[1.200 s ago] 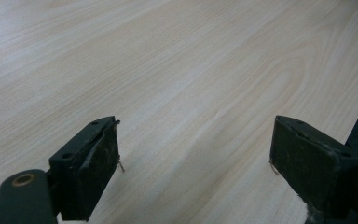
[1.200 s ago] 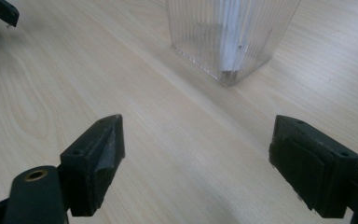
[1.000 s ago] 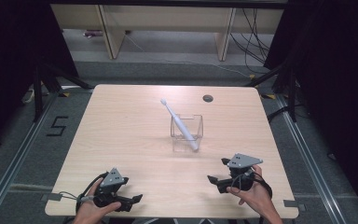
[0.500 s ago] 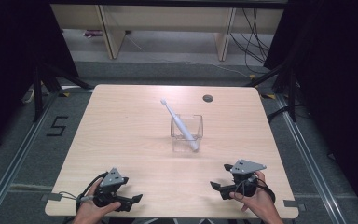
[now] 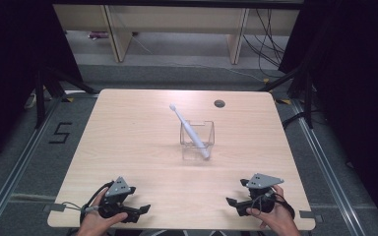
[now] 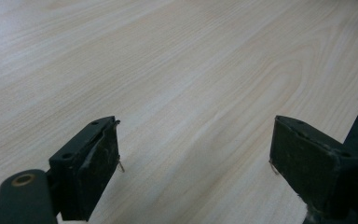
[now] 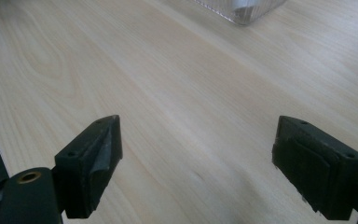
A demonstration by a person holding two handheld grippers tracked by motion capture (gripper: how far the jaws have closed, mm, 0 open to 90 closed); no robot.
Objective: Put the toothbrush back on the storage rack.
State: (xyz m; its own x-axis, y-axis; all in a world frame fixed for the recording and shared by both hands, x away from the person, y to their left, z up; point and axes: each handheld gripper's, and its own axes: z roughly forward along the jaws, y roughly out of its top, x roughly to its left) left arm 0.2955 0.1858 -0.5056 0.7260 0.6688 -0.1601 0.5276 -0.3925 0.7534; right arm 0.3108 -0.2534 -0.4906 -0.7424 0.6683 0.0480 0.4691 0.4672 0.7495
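A white toothbrush [image 5: 189, 131] leans in a clear square container [image 5: 197, 140] at the middle of the wooden table [image 5: 138, 132], its head sticking out to the far left. My left gripper [image 5: 140, 211] rests near the front left edge, held by a hand, jaws wide apart with only bare wood between them [image 6: 196, 163]. My right gripper [image 5: 232, 205] sits near the front right edge, also open and empty [image 7: 198, 168]. The container's lower corner [image 7: 242, 9] shows at the top of the right gripper view.
A round cable hole [image 5: 219, 103] lies near the table's far right. Dark curtains and frame legs flank both sides. Shelving and cables stand beyond the far edge. A floor marking "5" [image 5: 60, 133] is at the left.
My right gripper has drawn back toward the front edge and slightly right. The left gripper, toothbrush and container have stayed put.
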